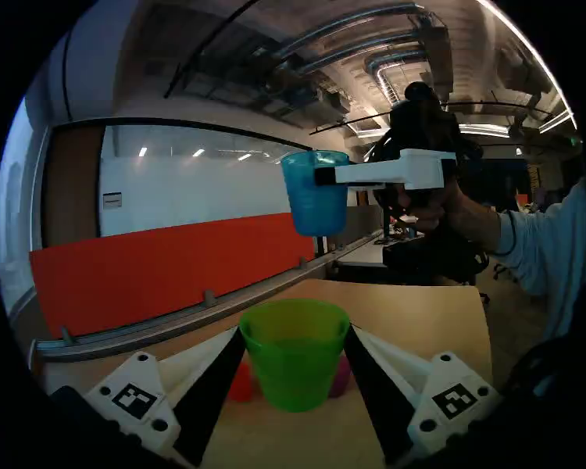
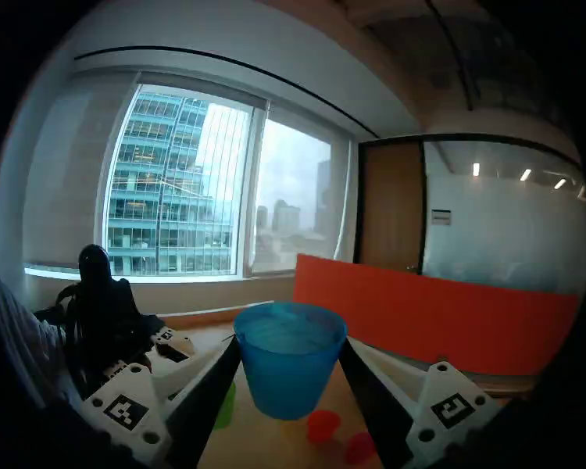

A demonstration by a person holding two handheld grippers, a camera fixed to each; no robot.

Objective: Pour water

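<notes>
Spill risk: left gripper (image 1: 293,367) clamps green cup (image 1: 294,344), upright, low over table (image 1: 418,313); right gripper (image 2: 291,371) clamps blue cup (image 2: 289,348) (water near its brim), higher than green cup and beyond it. Blue cup's long axis stands near vertical, mouth up; tipped from there, water would likely miss green cup's mouth.

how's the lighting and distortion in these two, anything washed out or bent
Left gripper view: dim, green cup sharp, ceiling light strip glares, orange panel bows from fisheye. Right gripper view: window brightest, its frame curved, blue cup sharp.
</notes>
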